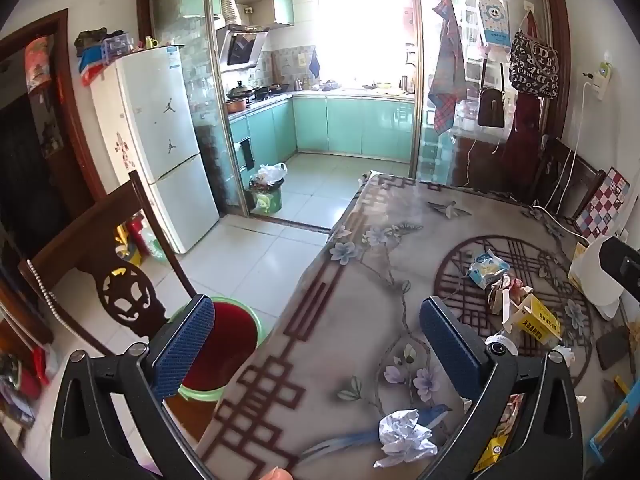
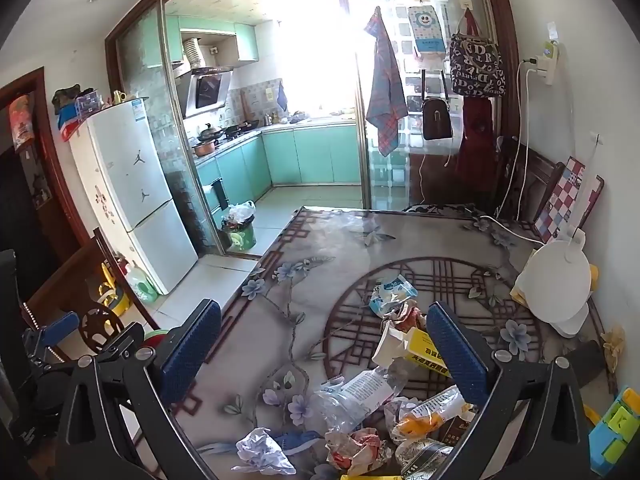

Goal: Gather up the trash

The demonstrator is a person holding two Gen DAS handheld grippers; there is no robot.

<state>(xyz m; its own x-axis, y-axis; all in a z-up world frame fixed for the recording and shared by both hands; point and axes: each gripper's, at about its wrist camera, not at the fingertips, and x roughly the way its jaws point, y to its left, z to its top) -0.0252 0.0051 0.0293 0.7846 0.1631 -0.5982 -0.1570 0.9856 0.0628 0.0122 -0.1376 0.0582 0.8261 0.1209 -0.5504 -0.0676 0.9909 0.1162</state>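
Large white capital letters, among them D, R, A and O, covered the dark fabric tote bag hanging by the glass partition. Two small black jumping-figure silhouette stickers sat on the doors of the tall white refrigerator. Dark characters ran along the side of the yellow and white cardboard box on the table, too blurred to read. The printed white label on the crushed clear plastic bottle was likewise illegible.
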